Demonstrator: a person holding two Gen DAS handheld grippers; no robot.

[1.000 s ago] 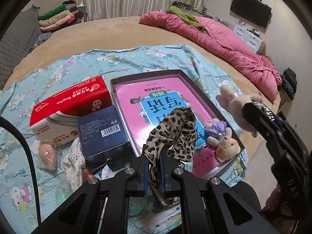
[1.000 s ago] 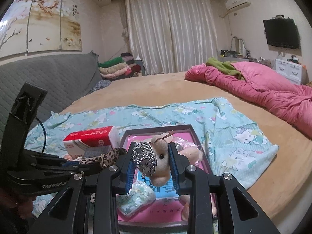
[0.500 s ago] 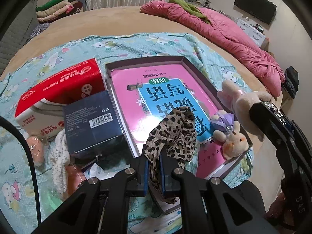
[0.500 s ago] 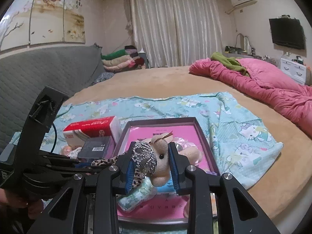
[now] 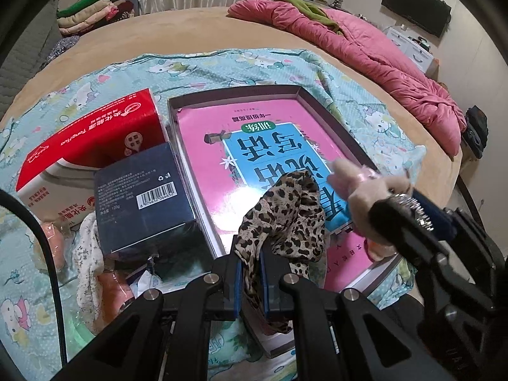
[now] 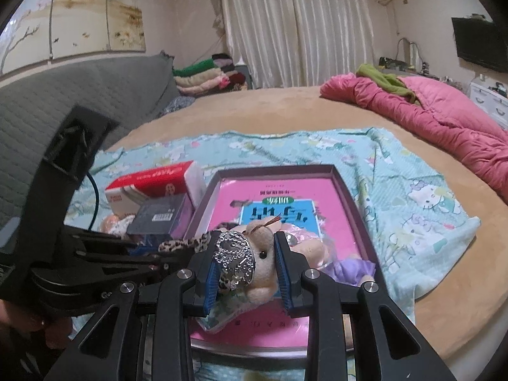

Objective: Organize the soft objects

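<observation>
Left wrist view: our left gripper (image 5: 250, 277) has its blue-padded fingers (image 5: 234, 281) pinched on a leopard-print cloth (image 5: 285, 219), which bunches up above the fingertips and hangs over the near part of the grey tray (image 5: 320, 109). A pink book (image 5: 222, 158) with a blue title panel lies flat in that tray. Just left of the tray sit a dark blue box (image 5: 143, 197) and, behind it, a red and white tissue pack (image 5: 89, 139), all on the Hello Kitty blanket (image 5: 222, 63) spread over the bed. At the right edge we see our right gripper (image 5: 412, 216) holding a plush rabbit (image 5: 368, 187) above the tray's right side.

From the right wrist view, our right gripper (image 6: 246, 271) has its fingers (image 6: 284, 273) clamped on the plush rabbit (image 6: 263, 260), with a rhinestone crown (image 6: 233, 254) pressed against the left finger. A purple plush (image 6: 352, 268) lies in the tray (image 6: 276, 169) just beyond. A pink quilt (image 6: 428, 114) is heaped far back on the bed.
</observation>
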